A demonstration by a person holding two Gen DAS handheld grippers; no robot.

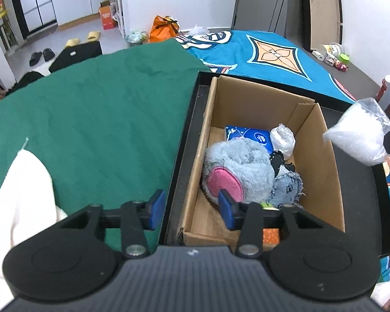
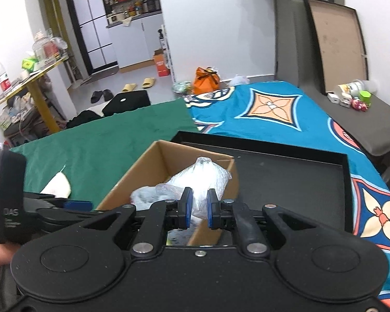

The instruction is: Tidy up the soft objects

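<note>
A cardboard box (image 1: 314,140) stands in a black tray (image 1: 361,189) on the bed. In it lie a grey plush with a pink ear (image 1: 236,166), a blue packet (image 1: 249,135), a small clear bag (image 1: 282,137) and a small grey doll (image 1: 286,187). My left gripper (image 1: 192,209) is open and empty over the box's near left wall. My right gripper (image 2: 197,208) is shut on a clear bag of white stuffing (image 2: 205,179), held above the box (image 2: 132,179); the bag also shows in the left wrist view (image 1: 358,135).
A white soft item (image 1: 20,182) lies on the green cloth (image 1: 104,114) left of the tray. A blue patterned blanket (image 2: 267,114) covers the bed beyond. Small toys and cups (image 2: 351,96) sit at the far right.
</note>
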